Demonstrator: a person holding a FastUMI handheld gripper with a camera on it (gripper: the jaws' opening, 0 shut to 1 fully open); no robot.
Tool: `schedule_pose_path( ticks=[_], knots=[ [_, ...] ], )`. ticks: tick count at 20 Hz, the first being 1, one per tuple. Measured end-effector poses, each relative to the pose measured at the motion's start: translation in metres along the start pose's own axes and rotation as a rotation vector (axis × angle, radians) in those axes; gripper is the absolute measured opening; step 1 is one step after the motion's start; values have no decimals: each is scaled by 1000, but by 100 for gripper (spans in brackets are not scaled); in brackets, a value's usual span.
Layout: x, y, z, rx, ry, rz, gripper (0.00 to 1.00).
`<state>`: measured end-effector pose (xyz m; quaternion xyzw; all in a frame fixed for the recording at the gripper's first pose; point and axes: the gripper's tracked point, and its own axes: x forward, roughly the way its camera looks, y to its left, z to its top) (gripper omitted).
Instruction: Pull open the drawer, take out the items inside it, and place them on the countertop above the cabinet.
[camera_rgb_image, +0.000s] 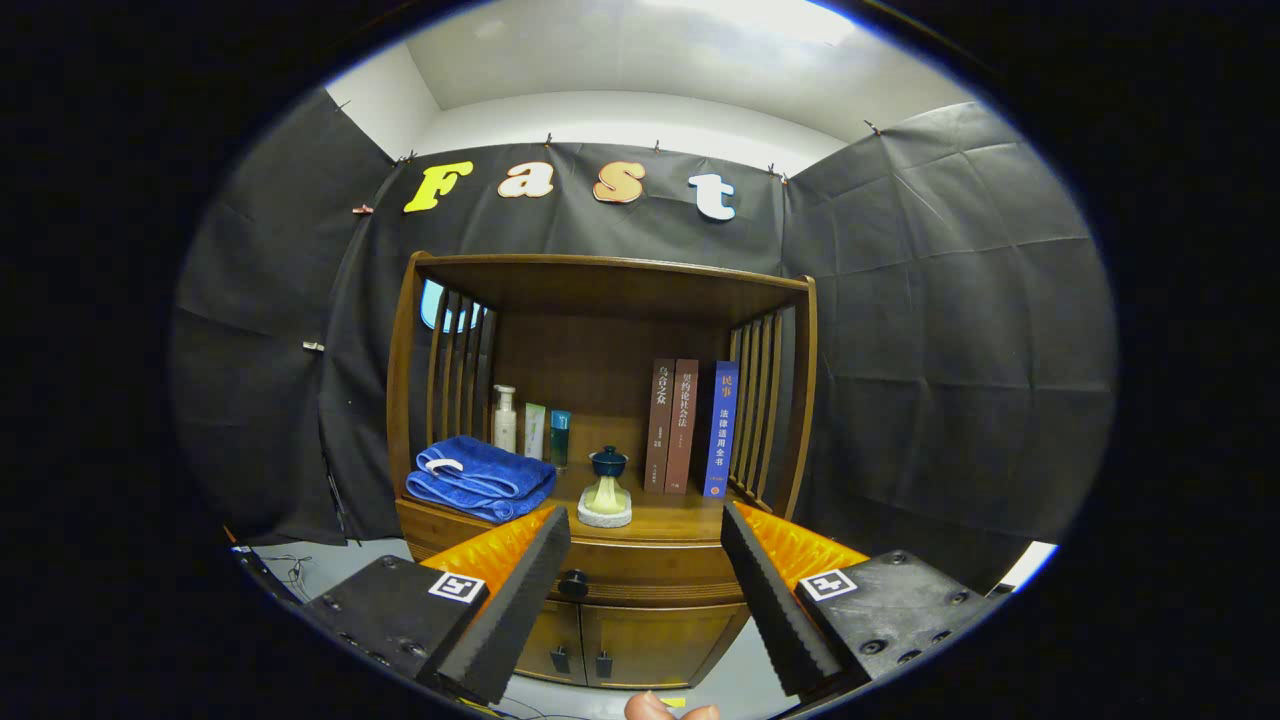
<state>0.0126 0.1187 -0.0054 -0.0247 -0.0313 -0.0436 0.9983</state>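
Note:
A wooden cabinet (600, 420) stands against the booth wall, some way beyond my fingers. Its drawer (640, 575) is closed under the countertop (680, 520), and a dark round knob (573, 584) sits on the drawer front just beside my left finger (510, 610). My gripper (645, 525) is open, with nothing between the fingers. What lies inside the drawer is hidden.
On the countertop lie a folded blue towel (480, 478), bottles (505, 418) at the back, a small lidded cup on a white base (606, 490) and three upright books (688, 425). Two cabinet doors (620, 645) sit below the drawer. A fingertip (650, 708) shows under my fingers.

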Motion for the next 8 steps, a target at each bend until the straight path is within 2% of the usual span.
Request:
schedule_pose_path(
  ticks=[8],
  knots=[
    [0,-2,-4,-4,-1,-11,98]
  ],
)
